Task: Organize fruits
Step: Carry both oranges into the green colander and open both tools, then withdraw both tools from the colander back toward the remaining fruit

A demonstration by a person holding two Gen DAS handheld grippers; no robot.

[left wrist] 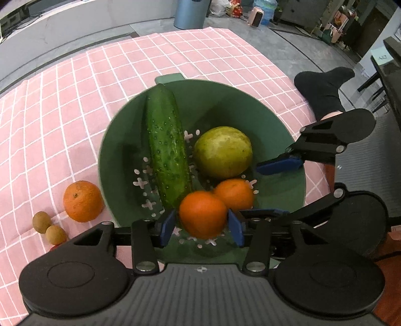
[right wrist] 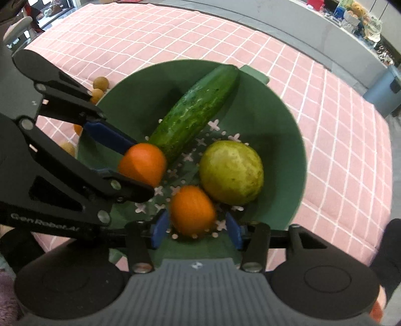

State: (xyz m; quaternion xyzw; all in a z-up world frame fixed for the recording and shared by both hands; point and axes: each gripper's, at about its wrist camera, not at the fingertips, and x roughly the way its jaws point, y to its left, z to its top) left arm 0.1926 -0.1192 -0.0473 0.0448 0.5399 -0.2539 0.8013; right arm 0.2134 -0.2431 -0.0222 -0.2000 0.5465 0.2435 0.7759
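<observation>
A green colander bowl [left wrist: 280, 140] on the pink checked cloth holds a cucumber [left wrist: 165, 148], a yellow-green round fruit [left wrist: 223, 151] and two oranges. My left gripper [left wrist: 202, 227] is shut on one orange [left wrist: 202, 213], holding it just over the bowl's near side. The other orange [left wrist: 234, 193] lies in the bowl beside it. My right gripper [right wrist: 195, 229] is open around that second orange [right wrist: 192, 209], its blue pads a little clear of it. The left gripper shows in the right wrist view, its blue fingers [right wrist: 107, 136] clamping the first orange [right wrist: 142, 163].
Another orange [left wrist: 82, 200] and two small brown fruits [left wrist: 41, 222] [left wrist: 55, 234] lie on the cloth [left wrist: 75, 100] left of the bowl. A black-socked foot [left wrist: 323, 87] rests at the cloth's right edge. A blue bin [left wrist: 190, 12] stands on the floor beyond.
</observation>
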